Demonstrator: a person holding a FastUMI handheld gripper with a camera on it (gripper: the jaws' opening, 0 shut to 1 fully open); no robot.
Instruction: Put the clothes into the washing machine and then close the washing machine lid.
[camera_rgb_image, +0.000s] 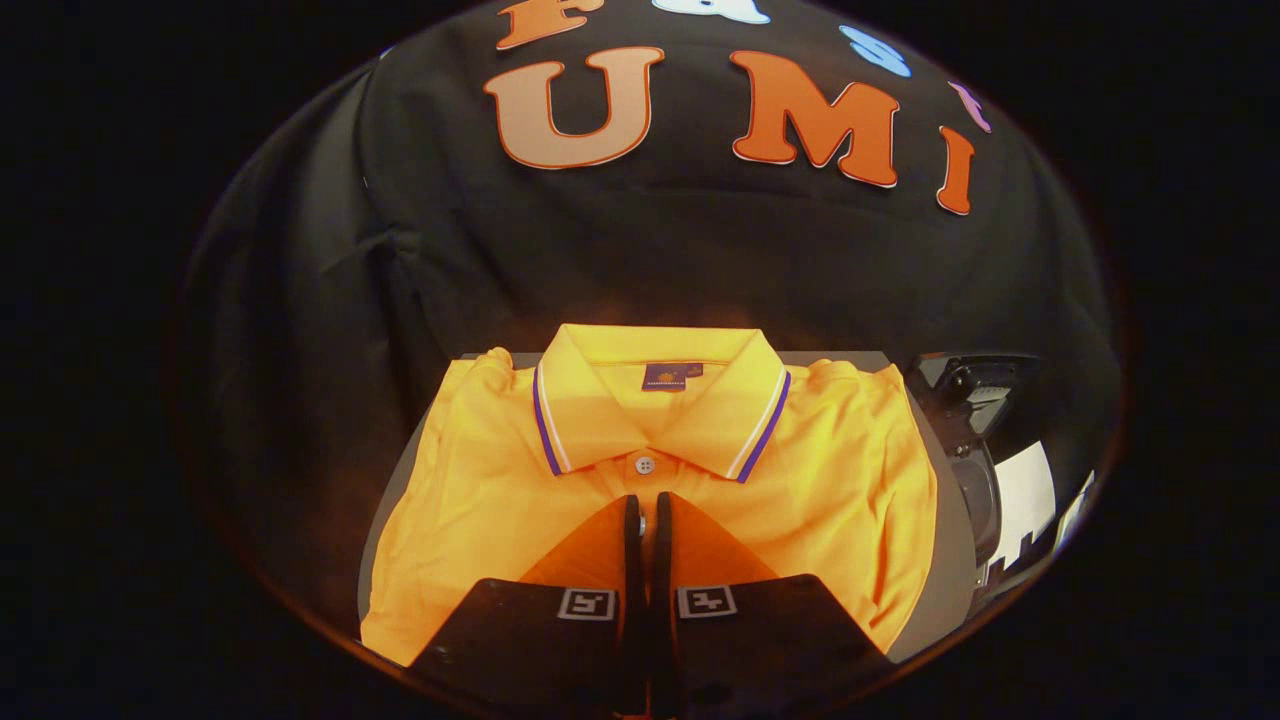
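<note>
A folded orange polo shirt (850, 470) lies flat on a grey table top (950, 560), its collar (600, 400) with white and purple trim at the far side. My gripper (647, 515) hangs over the shirt's front. Its two fingertips stand almost together just short of the top button (645, 464), with only a thin slit between them. I cannot see any cloth pinched in that slit. Past the table's right edge sits a dark rounded appliance (965, 400), apparently the washing machine; its opening and lid are hard to make out.
The shirt covers most of the table, leaving a bare grey strip along its right side. A white patch (1025, 495) shows beside the dark appliance at the right. Black cloth forms the wall behind the table.
</note>
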